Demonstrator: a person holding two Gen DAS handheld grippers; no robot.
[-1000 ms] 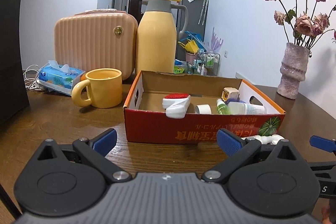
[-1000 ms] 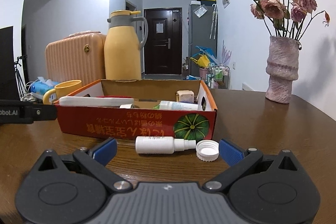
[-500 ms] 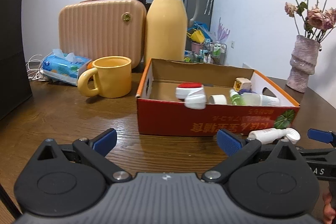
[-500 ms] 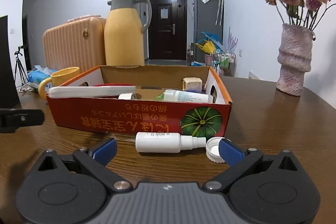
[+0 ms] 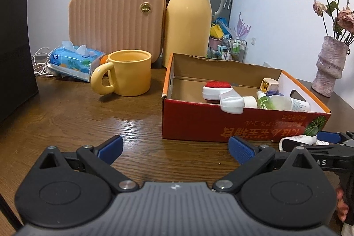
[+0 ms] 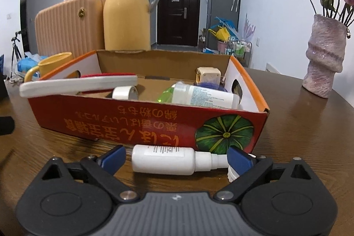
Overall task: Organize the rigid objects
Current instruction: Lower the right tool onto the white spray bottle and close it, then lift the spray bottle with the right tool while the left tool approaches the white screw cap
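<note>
A white bottle (image 6: 163, 160) lies on its side on the wooden table, just in front of the red cardboard box (image 6: 132, 123). Its loose white cap (image 6: 231, 174) rests by the nozzle. My right gripper (image 6: 176, 159) straddles the bottle lengthwise and its jaws are closing; the left pad still stands apart from the bottle's base. The box holds a red-and-white brush (image 5: 218, 90), a tape roll (image 6: 125, 93), bottles (image 6: 203, 96) and a small cream cube (image 6: 209, 74). My left gripper (image 5: 176, 147) is open over bare table before the box (image 5: 221, 123), with nothing between its fingers.
Left of the box stand a yellow mug (image 5: 130, 72), a tissue pack (image 5: 73, 61), a pink ribbed case (image 5: 115, 23) and a tall yellow thermos (image 5: 188, 21). A pink vase (image 6: 325, 59) of dried roses stands at the right. A black panel (image 5: 15, 37) borders the left side.
Both grippers have moved forward toward the box. The white bottle, which lay ahead of the right fingers, now lies between them, and the right jaws have narrowed a little.
</note>
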